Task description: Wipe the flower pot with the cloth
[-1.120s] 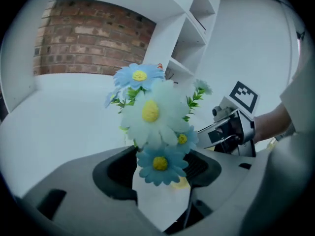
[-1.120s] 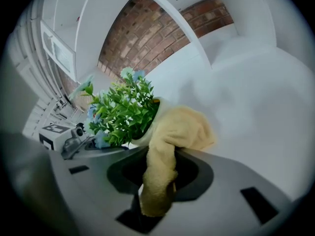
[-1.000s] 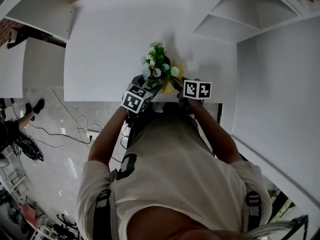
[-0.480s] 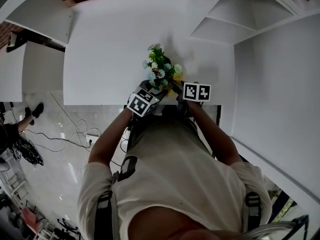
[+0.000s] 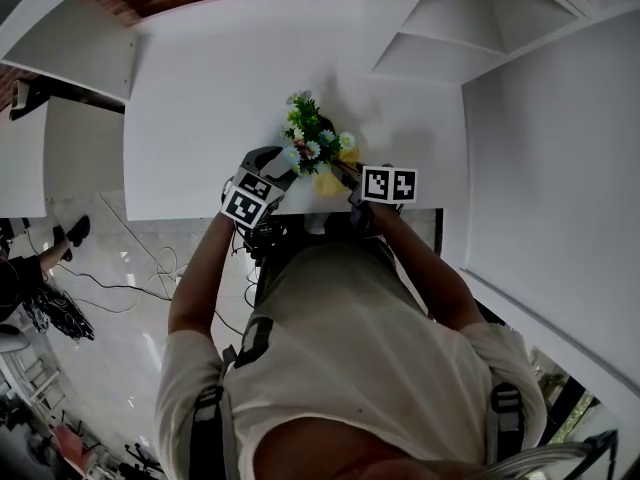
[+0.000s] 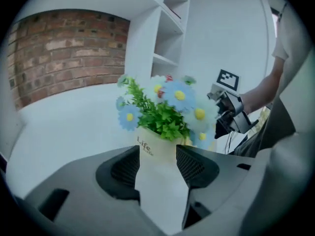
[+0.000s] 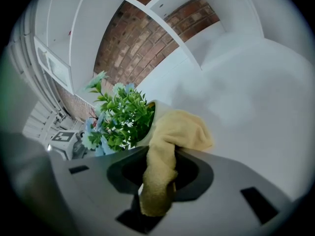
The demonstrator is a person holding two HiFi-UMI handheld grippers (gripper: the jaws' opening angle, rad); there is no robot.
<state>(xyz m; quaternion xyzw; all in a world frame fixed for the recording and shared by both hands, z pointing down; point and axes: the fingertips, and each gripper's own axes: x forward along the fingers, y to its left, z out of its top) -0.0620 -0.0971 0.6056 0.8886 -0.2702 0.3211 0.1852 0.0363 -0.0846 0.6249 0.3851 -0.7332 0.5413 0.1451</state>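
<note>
Left gripper (image 6: 158,159): jaws just drawn inward and now clamped on the small cream ceramic flower pot (image 6: 155,146) printed with "Life", one ribbed dark pad against each side. Directly above the fingertips, rising out of that pot: a bunch of artificial blue and white daisies with bright green leaves (image 6: 165,112).

Right gripper (image 7: 160,163): clamped on a yellow terry cloth (image 7: 179,129), held by its lower fold, with the free end bunched just past the fingertips and pressed against the pot's side under the rim. Close beside the left gripper, on the pot's other flank, both pointing down at it from the table's near edge.

Beneath both grippers: a smooth matt white tabletop (image 5: 210,88), carrying the pot near its front edge and stretching well beyond the jaws. Behind the grippers, at that same edge: the person's bare forearms and white T-shirt (image 5: 350,348).

Ahead of the left gripper and to its right: a tall white shelf unit with open compartments (image 6: 165,38). Farther ahead, past the table's far end: a red brick wall (image 6: 64,53). Off the right gripper's outer side: a broad plain white panel (image 5: 560,168). Off the left gripper's outer side, lower than the table: a pale glossy floor (image 5: 110,338) strewn with thin black cables (image 5: 150,263).
</note>
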